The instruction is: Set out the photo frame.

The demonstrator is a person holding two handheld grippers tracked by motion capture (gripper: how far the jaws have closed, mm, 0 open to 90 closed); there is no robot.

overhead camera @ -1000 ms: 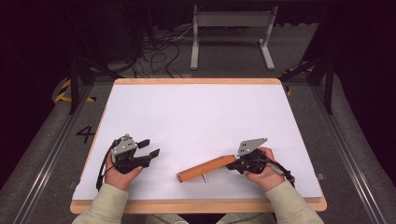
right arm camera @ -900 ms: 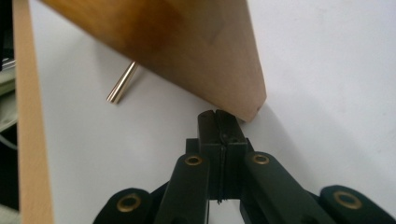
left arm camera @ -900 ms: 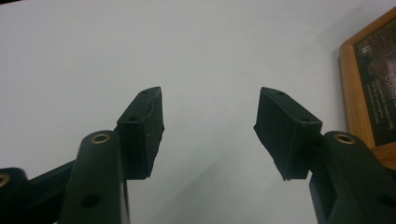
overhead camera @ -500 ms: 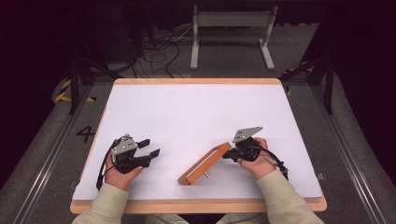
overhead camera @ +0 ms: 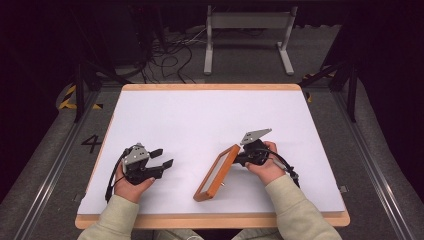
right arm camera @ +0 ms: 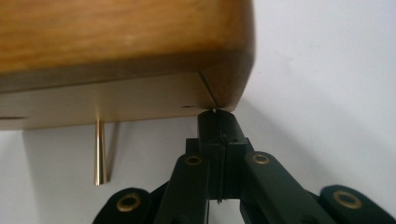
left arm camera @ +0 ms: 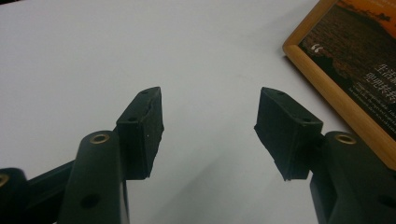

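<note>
Near the tabletop's (overhead camera: 210, 115) front edge, the right gripper (overhead camera: 242, 158) pinches the tilted picture frame's (overhead camera: 217, 172) far corner, while the left gripper (overhead camera: 162, 158), jaws apart, waits just beside it.

Picture frame (overhead camera: 218, 171) stands tilted on the table (overhead camera: 200, 115), between left tongs (overhead camera: 161, 157) and right tongs (overhead camera: 240, 160).

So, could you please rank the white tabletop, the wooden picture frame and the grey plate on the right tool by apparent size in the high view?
1. The white tabletop, by far the largest.
2. The wooden picture frame, tilted up on its edge, so it looks narrower than it is.
3. The grey plate atop the right tool, clearly smallest.
</note>
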